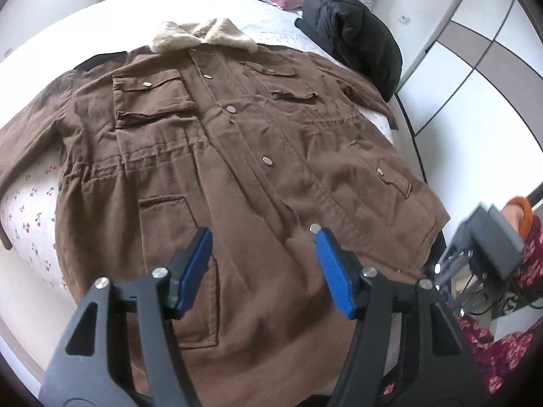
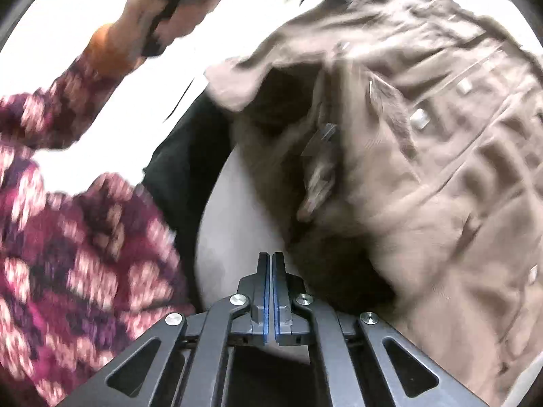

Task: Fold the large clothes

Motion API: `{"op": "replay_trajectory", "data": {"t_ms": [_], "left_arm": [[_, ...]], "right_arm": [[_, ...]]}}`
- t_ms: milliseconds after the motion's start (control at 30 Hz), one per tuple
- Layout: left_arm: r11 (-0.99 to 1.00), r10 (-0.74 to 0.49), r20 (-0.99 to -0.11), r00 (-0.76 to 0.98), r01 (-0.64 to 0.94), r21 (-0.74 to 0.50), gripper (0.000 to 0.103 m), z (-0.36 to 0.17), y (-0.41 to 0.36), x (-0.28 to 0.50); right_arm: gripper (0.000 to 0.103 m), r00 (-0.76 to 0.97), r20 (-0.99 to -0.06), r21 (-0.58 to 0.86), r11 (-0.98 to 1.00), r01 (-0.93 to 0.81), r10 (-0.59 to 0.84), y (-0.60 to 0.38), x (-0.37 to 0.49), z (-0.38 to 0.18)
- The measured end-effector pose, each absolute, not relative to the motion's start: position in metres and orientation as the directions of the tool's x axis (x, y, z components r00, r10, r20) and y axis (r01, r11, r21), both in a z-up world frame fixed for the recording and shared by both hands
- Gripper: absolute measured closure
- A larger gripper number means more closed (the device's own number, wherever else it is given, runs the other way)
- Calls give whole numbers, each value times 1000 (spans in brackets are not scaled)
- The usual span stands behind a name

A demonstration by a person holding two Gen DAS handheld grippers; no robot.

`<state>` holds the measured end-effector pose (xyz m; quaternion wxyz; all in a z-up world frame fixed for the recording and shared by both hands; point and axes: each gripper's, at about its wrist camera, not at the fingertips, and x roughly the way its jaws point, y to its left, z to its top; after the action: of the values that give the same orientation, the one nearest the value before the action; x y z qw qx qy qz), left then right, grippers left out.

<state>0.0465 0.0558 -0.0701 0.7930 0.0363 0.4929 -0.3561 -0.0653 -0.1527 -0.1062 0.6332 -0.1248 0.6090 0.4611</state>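
Left sleeve trails over the floral sheet; the brown cotton jacket with fur collar [image 1: 237, 142] lies flat on the bed [image 1: 30, 224]: thick, floppy, likely heavy. Left gripper [image 1: 261, 237] hovers spread over the hem. Right gripper [image 2: 270, 257], fingers pressed together, empty; best grab the sleeve or hem corners.

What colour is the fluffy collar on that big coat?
Beige, or cream, against the brown coat; the collar shows best in the left wrist view.

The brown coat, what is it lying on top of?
The brown coat lies on a bed with a white sheet printed with little cherries. Most of the bed under the coat is covered, so I can't see it.
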Motion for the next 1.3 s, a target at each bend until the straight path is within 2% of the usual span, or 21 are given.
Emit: {"op": "replay_trajectory", "data": {"t_ms": [67,167,300,433,567,633,733,833,900,1000,1033,1100,1167,1300], "left_arm": [[749,-523,-808,271,598,-285,38,-67,60,42],[760,-507,-814,282,591,-269,38,-66,69,36],[743,-545,-801,248,586,-324,38,-71,71,33],[706,-552,-811,191,625,-334,38,-89,43,25],[684,-468,-879,91,667,-295,38,-124,26,14],[683,-388,-921,35,682,-262,38,-145,30,4],[664,-389,-921,29,702,-258,38,-146,54,-11],[713,-363,-932,-6,642,-282,42,-144,84,-11],[767,-325,-946,0,585,-263,42,-142,109,-11],[816,-387,-919,71,490,-305,42,-126,151,-8],[827,-421,-901,108,454,-332,42,-119,167,-7],[850,-457,-870,185,381,-365,30,-110,196,-3],[873,-455,-860,232,307,-379,27,-110,217,7],[876,-466,-859,211,248,-414,27,-136,236,33]], "right_arm": [[99,-142,-892,384,551,-741,430,-155,-73,-101],[84,-39,-881,345,585,-734,471,-169,-72,-73],[68,99,-806,369,626,-687,583,-186,-39,-38],[66,226,-763,400,717,-571,606,-181,11,-40],[66,244,-747,439,735,-517,618,-178,33,-65],[66,214,-761,454,739,-498,612,-162,40,-86],[65,105,-805,459,725,-514,584,-141,33,-114],[64,86,-898,276,705,-653,432,-106,7,-126],[60,30,-919,274,690,-670,394,-101,3,-119],[60,-16,-923,296,683,-668,384,-109,0,-107],[59,4,-912,311,697,-646,411,-121,0,-99],[48,63,-886,341,739,-581,459,-150,3,-88],[40,129,-867,367,793,-486,481,-183,9,-83],[39,212,-873,380,885,-270,440,-247,15,-79]]}}
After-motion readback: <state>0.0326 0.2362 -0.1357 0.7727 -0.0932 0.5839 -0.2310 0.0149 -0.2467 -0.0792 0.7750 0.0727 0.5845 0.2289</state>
